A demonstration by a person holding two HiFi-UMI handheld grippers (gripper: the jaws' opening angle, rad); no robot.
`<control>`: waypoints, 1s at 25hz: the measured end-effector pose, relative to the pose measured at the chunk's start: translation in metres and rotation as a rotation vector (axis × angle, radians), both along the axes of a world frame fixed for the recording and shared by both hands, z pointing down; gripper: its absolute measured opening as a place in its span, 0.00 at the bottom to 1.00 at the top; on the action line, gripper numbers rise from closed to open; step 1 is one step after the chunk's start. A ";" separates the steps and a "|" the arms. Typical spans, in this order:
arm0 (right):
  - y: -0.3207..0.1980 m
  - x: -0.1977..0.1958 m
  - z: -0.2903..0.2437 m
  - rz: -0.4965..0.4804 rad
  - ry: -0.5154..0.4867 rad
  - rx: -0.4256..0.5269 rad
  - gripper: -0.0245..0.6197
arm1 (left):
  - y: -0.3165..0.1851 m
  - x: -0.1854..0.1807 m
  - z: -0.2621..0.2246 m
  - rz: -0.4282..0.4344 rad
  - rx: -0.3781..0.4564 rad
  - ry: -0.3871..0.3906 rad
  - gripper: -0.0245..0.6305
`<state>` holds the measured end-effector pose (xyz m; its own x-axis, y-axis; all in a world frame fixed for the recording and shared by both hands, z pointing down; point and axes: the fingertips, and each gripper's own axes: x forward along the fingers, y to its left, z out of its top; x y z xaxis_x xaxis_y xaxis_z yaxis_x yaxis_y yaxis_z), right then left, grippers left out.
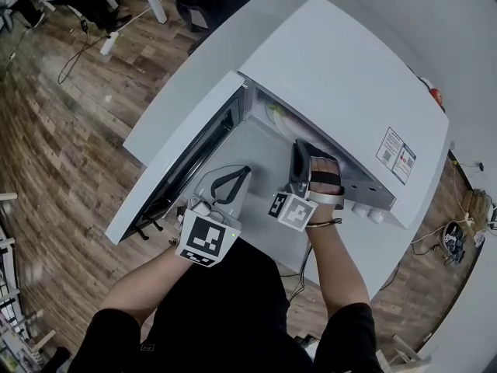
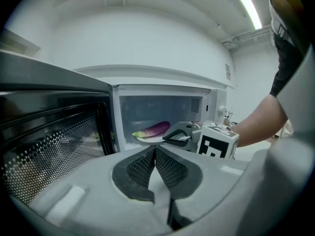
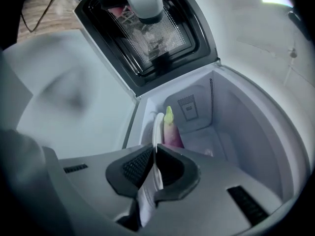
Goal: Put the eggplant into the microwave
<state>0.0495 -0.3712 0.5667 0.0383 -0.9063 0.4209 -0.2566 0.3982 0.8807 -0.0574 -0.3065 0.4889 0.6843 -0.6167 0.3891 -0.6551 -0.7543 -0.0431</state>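
A purple eggplant (image 2: 156, 129) with a green stem lies on a white plate (image 2: 146, 139) just inside the open microwave (image 1: 334, 76). My right gripper (image 3: 155, 149) is shut on the plate's near rim, and the eggplant (image 3: 172, 135) shows right beyond its jaws, over the cavity floor. In the head view the right gripper (image 1: 301, 150) reaches into the cavity mouth, where the plate (image 1: 281, 120) is partly hidden under the microwave's top. My left gripper (image 2: 154, 149) is shut on nothing and hangs in front of the opening, beside the swung-out door (image 1: 186, 162).
The microwave stands on a white table (image 1: 206, 53). Its door (image 2: 49, 146) is open to the left, with a dotted mesh window. Control knobs (image 1: 365, 210) sit right of the cavity. Wooden floor with cables (image 1: 78, 53) surrounds the table.
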 end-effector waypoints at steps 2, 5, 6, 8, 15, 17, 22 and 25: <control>-0.003 0.000 -0.001 0.014 -0.036 -0.025 0.08 | 0.000 0.000 -0.002 0.000 -0.004 -0.001 0.05; -0.005 0.002 -0.002 0.050 -0.116 -0.077 0.08 | 0.000 -0.001 -0.005 0.000 -0.004 -0.002 0.05; -0.005 0.002 -0.002 0.059 -0.138 -0.090 0.09 | 0.000 -0.001 -0.007 -0.001 -0.005 -0.003 0.05; -0.004 0.003 -0.002 0.066 -0.163 -0.106 0.10 | 0.000 -0.002 -0.010 -0.002 -0.008 -0.007 0.05; 0.002 0.003 -0.001 0.053 -0.179 -0.130 0.15 | 0.004 -0.002 -0.013 -0.006 -0.023 -0.021 0.05; 0.003 0.004 -0.001 0.055 -0.187 -0.136 0.15 | 0.004 -0.001 -0.015 -0.005 -0.024 -0.022 0.05; 0.004 0.006 -0.002 0.059 -0.208 -0.164 0.17 | 0.002 0.000 -0.018 -0.009 -0.022 -0.023 0.05; 0.005 0.006 -0.003 0.058 -0.212 -0.180 0.20 | 0.001 0.000 -0.020 -0.010 -0.021 -0.021 0.05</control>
<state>0.0557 -0.3661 0.5637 -0.0182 -0.8153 0.5788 -0.4540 0.5225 0.7217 -0.0575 -0.3052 0.4685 0.6699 -0.6148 0.4163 -0.6614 -0.7489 -0.0417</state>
